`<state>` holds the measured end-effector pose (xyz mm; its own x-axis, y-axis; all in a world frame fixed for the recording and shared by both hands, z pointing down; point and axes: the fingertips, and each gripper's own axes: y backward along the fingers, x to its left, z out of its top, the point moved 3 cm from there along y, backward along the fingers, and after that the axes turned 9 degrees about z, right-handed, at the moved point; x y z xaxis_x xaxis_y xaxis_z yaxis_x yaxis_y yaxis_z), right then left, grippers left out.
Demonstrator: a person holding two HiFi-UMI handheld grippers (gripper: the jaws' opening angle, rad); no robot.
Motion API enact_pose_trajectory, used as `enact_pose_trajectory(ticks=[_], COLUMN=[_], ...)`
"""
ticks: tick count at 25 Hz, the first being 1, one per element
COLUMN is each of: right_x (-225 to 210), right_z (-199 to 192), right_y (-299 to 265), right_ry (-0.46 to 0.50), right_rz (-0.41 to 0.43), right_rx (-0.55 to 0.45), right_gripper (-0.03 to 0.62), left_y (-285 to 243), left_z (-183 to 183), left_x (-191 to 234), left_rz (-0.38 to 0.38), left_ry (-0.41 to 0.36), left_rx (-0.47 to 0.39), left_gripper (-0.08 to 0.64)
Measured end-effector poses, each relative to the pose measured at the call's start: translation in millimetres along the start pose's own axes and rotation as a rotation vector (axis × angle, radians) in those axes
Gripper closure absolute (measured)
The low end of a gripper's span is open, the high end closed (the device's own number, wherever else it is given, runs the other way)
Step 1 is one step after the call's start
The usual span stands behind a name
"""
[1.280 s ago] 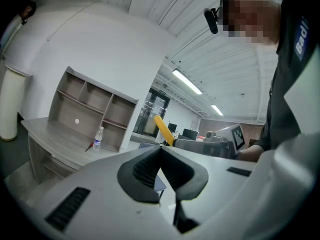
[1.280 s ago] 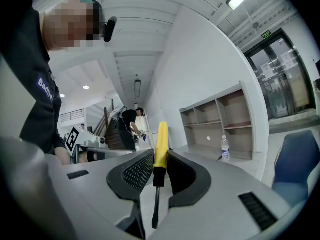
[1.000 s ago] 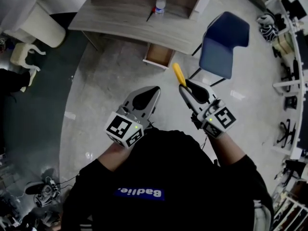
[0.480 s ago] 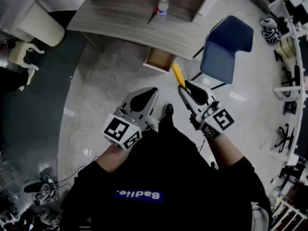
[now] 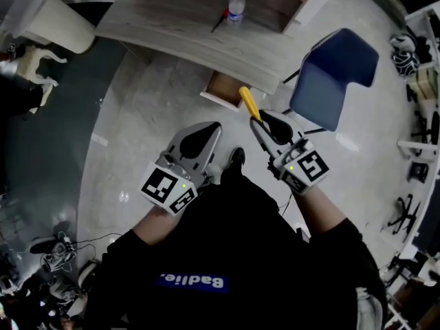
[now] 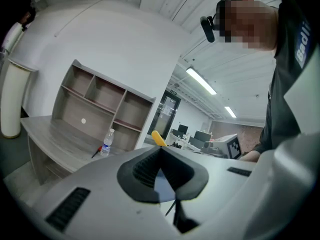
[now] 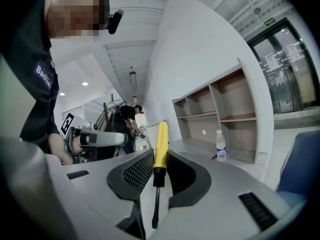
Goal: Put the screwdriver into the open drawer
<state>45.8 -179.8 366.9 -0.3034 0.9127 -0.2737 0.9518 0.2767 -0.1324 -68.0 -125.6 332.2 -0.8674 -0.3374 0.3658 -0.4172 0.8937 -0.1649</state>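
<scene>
Yellow-handled screwdriver (image 7: pixel 160 144) sits clamped in the right tongs (image 5: pixel 261 124), handle jutting past their tips, near the open drawer (image 5: pixel 221 89) under the counter's (image 5: pixel 172 29) front edge. Left tongs (image 5: pixel 210 130) closed, empty.

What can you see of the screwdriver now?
The screwdriver has a yellow handle, a black collar and a dark shaft. The right gripper is shut on it near the collar, handle pointing forward past the jaws, shaft back toward the gripper's body. It is above the floor, near the open drawer, not in it.
</scene>
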Motion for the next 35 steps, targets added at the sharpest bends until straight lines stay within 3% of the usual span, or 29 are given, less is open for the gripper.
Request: enact_pose_trajectory(ticks=[6, 12, 16, 28, 35], right_x=[-38, -58, -71, -101, -115], right_z=[-26, -53, -78, -148, -183], right_y=[-12, -32, -47, -91, -111], right_ry=[-0.004, 0.036, 0.073, 0.058, 0.065], right_rz=[0.063, 0.075, 0.049, -0.044, -0.053], right_rx=[0.056, 0.128, 0.183, 0.269, 0.333], right_gripper=[0.490, 0.491, 0.491, 0.491, 0.491], left_y=[-29, -38, -40, -38, -50], left_z=[-13, -23, -33, -57, -79], left_x=[11, 29, 47, 94, 111], left_rz=[0.078, 0.098, 0.102, 0.114, 0.106], left_ry=[0.019, 0.033, 0.038, 0.060, 0.069], left_rx=[-0.013, -0.028, -0.024, -0.016, 0.003], left_gripper=[0.558, 0.558, 0.558, 0.558, 0.558])
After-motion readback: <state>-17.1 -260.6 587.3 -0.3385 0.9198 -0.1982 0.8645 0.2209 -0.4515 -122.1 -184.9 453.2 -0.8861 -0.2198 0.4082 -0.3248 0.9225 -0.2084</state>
